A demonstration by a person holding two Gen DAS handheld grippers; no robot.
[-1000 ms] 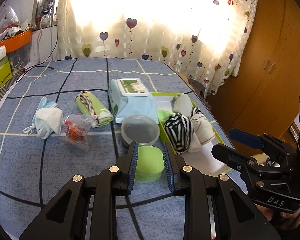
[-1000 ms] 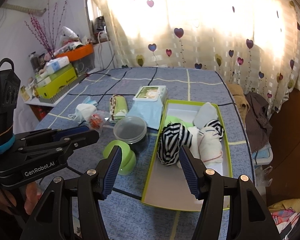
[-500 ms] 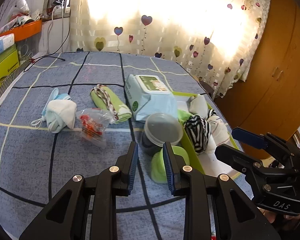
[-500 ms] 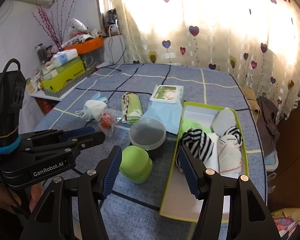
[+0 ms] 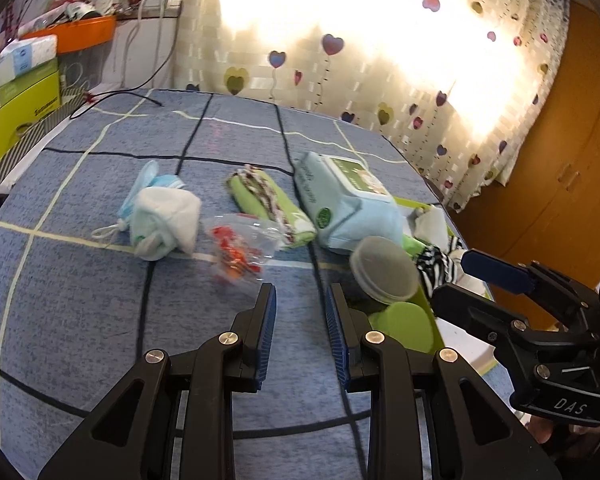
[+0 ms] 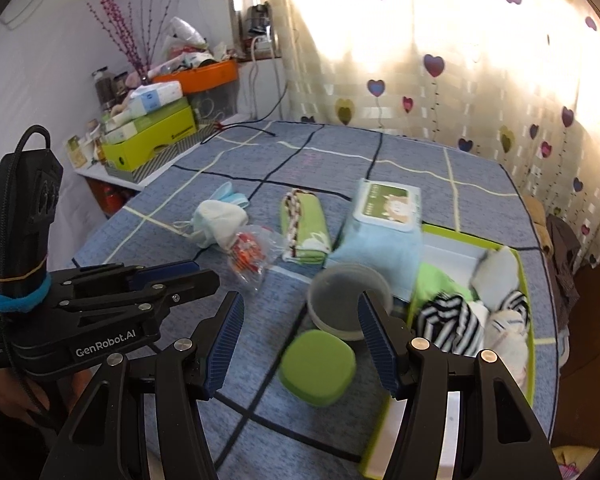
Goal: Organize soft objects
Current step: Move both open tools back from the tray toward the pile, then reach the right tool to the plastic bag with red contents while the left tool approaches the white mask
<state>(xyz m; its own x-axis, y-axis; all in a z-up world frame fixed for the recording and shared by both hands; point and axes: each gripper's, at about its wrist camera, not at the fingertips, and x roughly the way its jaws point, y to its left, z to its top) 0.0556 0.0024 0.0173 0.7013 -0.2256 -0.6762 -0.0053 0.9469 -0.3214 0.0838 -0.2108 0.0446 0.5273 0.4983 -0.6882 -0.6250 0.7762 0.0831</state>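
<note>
Blue tablecloth (image 5: 80,300), clear bag (image 5: 242,246) beyond empty left claw (image 5: 300,312)

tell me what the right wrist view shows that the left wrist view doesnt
Only the right wrist view: the vase of pink branches, the whole green tray with its rolled socks, and clothes piled beyond the bed's edge.

Only the left wrist view: the wooden wardrobe.

Both: the blue checked cover, face masks, green rolled cloth, wipes pack, lidded container, green sponge, heart curtain, and both open, empty tongs.
</note>
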